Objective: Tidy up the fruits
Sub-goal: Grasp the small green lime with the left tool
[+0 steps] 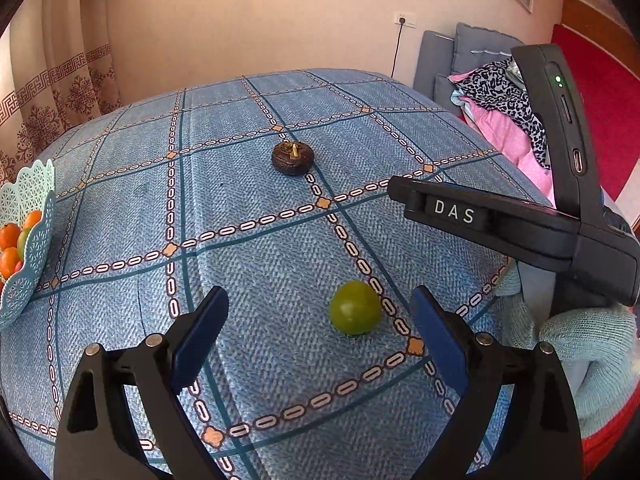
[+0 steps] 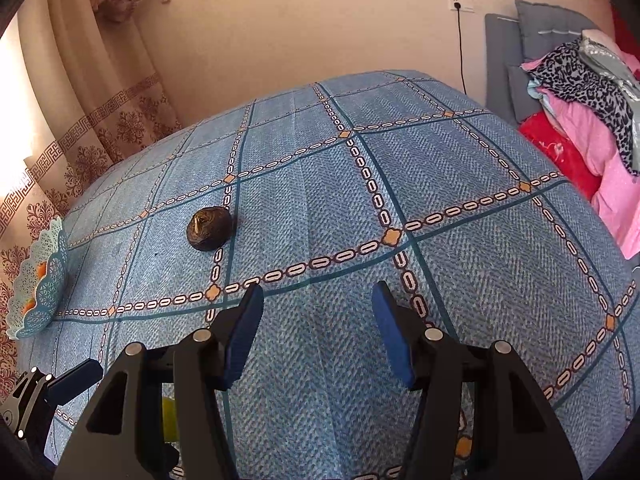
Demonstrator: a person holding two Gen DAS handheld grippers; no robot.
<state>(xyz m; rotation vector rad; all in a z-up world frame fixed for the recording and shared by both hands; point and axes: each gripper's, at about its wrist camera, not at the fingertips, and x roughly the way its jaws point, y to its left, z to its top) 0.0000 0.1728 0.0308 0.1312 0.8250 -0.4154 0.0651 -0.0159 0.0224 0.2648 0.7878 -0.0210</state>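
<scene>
The left tongs [image 1: 320, 334] stood spread and empty, a green fruit [image 1: 355, 308] lying on the tabletop [image 1: 248, 280] just ahead between their tips, nearer the right one. The right tongs [image 2: 318, 330] gaped empty too; a dark fruit [image 2: 209, 228] sat well ahead to their left, the basket [image 2: 42, 280] farther left.

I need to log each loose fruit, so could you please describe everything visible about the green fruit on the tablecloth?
The green fruit is small, round and smooth, yellowish green with a soft sheen. It rests on the blue checked tablecloth, beside a chain-pattern stripe. It lies between and just ahead of the open fingers of the left hand-held gripper, nearer the right-side finger, touching neither. In the right wrist view only a yellow-green sliver shows behind the right gripper's frame.
</scene>
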